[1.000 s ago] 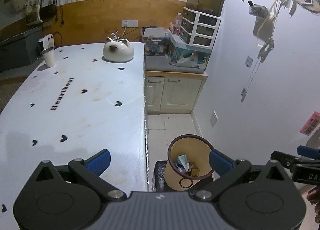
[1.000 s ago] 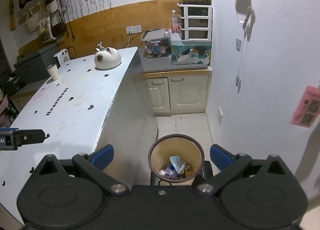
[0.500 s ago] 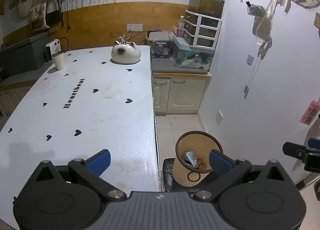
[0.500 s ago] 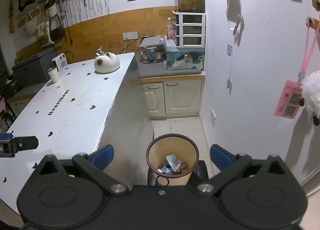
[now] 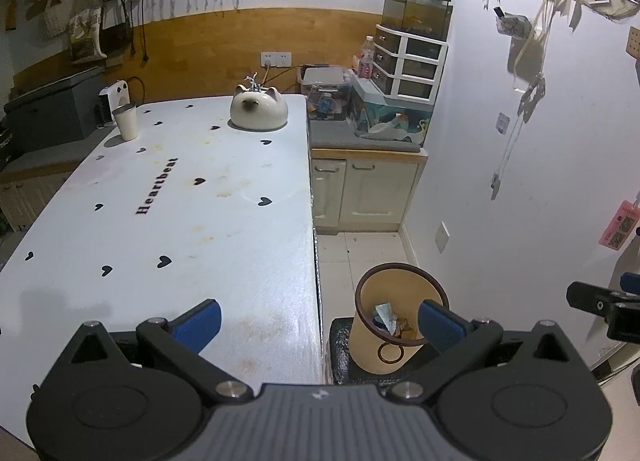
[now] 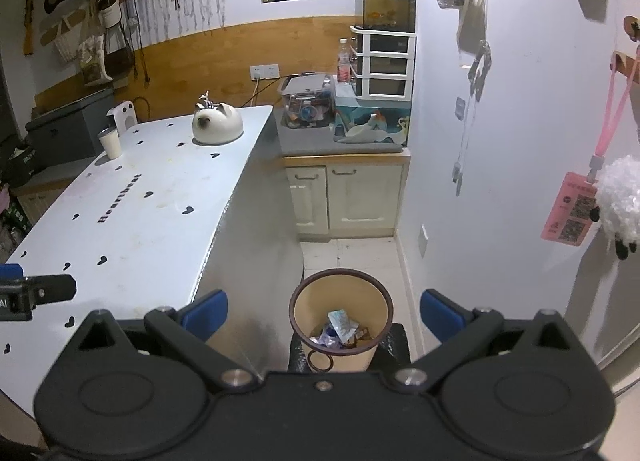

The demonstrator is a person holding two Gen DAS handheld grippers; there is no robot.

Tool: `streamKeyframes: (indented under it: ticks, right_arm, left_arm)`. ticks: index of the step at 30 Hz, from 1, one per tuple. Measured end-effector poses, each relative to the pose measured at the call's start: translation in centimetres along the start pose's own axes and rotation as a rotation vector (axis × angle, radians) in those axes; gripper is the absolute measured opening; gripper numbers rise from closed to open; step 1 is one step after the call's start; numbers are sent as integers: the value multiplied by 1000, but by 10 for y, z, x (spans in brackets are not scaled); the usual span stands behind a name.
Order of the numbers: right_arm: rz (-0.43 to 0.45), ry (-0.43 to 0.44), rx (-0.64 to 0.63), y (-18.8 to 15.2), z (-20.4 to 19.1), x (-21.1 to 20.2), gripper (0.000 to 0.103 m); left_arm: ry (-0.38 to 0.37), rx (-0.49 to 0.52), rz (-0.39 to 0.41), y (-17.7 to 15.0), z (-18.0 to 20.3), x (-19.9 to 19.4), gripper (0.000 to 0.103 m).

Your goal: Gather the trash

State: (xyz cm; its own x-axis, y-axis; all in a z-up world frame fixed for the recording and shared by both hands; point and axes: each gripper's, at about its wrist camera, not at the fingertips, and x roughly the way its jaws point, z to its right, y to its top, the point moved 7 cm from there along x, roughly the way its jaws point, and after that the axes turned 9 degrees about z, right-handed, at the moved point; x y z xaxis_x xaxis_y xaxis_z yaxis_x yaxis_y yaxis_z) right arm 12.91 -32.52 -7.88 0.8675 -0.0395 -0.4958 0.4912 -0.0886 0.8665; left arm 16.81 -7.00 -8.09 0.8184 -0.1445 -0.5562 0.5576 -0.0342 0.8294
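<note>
Both sets of tongs are spread wide and carrying nothing. Your left tongs [image 5: 318, 319] hang over the near edge of the tabletop [image 5: 168, 229]; your right tongs [image 6: 324, 311] sit out over the floor gap beside it.

The bin [image 6: 340, 319] is the thing to watch. It stands on the floor on a dark mat, just off the tabletop's corner, mouth open upward, and in the right view it lies almost dead centre between your blue pads [image 6: 204, 311], below and ahead. From the left view the same bin [image 5: 394, 325] sits off toward your right pad, partly behind it. So your right hand looks the nearer and better lined up.

Inside it there's already crumpled wrapper and paper trash [image 6: 340, 327], filling only the bottom.

On the tabletop I see only a cat-shaped ceramic pot [image 5: 259, 109] and a paper cup [image 5: 126, 121] at the far end, well away from you. No loose trash shows, so the collecting looks about done; the cup would be the only candidate, and that's a long forward reach for your left.
</note>
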Motion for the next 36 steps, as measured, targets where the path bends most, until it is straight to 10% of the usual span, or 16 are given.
streamKeyframes:
  ticks: [36]
  right_arm:
    - [29, -38, -23, 4, -6, -7, 103]
  left_arm:
    - [-19, 19, 17, 5, -6, -1, 103]
